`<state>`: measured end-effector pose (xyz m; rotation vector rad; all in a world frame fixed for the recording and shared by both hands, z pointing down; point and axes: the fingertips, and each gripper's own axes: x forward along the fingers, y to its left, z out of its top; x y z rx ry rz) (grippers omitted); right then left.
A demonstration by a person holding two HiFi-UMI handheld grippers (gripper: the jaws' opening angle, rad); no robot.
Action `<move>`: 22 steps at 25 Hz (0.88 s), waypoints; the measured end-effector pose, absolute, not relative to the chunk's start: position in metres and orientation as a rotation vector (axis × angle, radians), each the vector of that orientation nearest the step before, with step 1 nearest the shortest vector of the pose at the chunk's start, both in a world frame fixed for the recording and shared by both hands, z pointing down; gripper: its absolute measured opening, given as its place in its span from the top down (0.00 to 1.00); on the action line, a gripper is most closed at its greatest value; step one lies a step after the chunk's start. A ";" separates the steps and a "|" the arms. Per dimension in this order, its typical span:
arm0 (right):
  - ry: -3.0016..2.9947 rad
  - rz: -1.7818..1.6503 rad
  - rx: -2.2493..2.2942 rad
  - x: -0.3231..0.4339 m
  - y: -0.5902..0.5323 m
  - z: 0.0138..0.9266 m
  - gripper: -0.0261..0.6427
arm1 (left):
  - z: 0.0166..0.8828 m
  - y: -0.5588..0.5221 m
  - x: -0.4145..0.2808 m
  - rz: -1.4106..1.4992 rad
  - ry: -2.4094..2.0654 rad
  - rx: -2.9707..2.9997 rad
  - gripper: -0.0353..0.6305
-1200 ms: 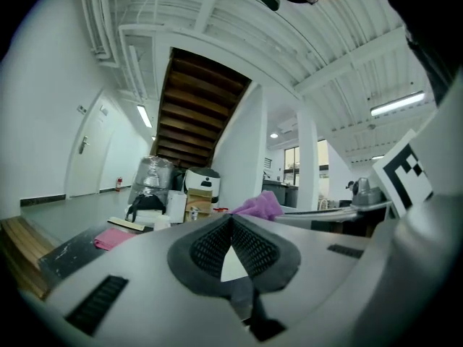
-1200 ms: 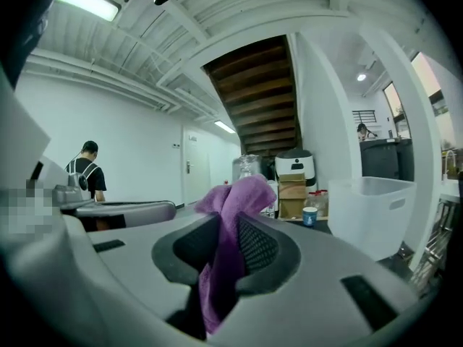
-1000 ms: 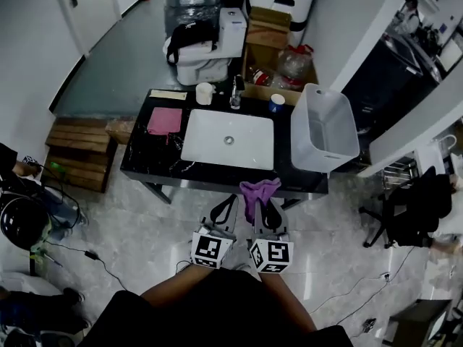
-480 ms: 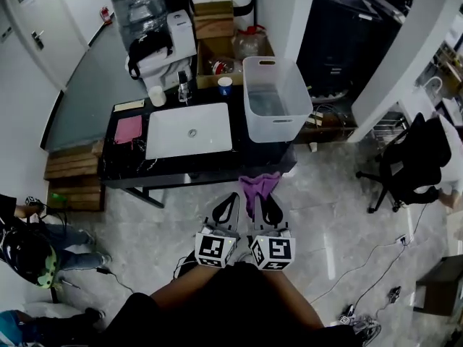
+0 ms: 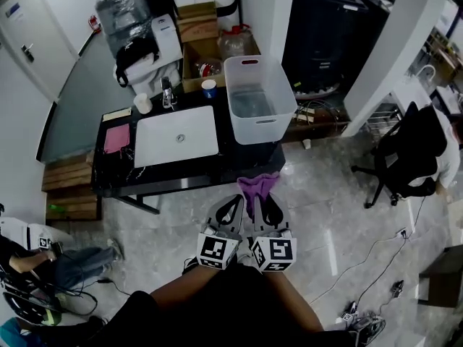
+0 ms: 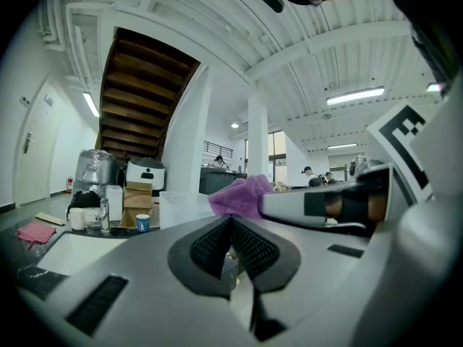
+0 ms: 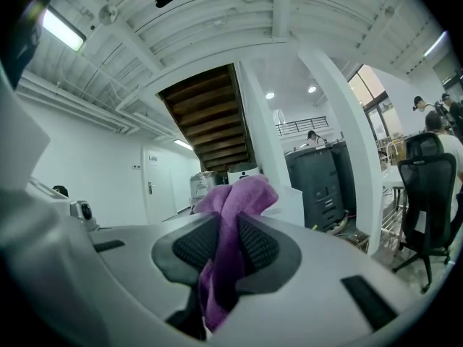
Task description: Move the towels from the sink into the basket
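Note:
My right gripper (image 5: 267, 202) is shut on a purple towel (image 5: 257, 186) and holds it over the floor, short of the black counter (image 5: 189, 173). In the right gripper view the purple towel (image 7: 236, 194) bunches up between the pads of the right gripper (image 7: 224, 231) and hangs below them. Beside it, my left gripper (image 5: 230, 208) is shut with nothing in it; in its own view the left gripper (image 6: 231, 224) has its pads meeting. The white sink (image 5: 177, 137) looks empty. A white basket (image 5: 255, 100) stands on the counter's right end. A pink towel (image 5: 116, 139) lies left of the sink.
A faucet (image 5: 168, 92), a white cup (image 5: 142, 103) and a blue cup (image 5: 209, 87) line the counter's back. Cardboard boxes (image 5: 200, 31) stand behind it. A black office chair (image 5: 409, 157) is at the right, a wooden pallet (image 5: 69, 186) at the left, cables (image 5: 362, 266) on the floor.
The counter has slid away and to the left in the head view, bringing the basket nearly straight ahead. Both grippers stay side by side, the purple towel still held in the right one.

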<state>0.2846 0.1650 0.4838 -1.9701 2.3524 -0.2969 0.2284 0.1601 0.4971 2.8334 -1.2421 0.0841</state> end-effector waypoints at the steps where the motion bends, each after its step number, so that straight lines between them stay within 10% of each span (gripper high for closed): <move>1: 2.351 -0.285 -1.973 0.287 0.160 0.481 0.82 | 0.496 0.156 0.231 0.077 -1.242 2.841 0.93; 22: 2.298 -0.378 -1.978 0.300 -0.107 0.433 0.82 | 0.443 -0.097 0.243 -0.172 -1.272 2.813 0.93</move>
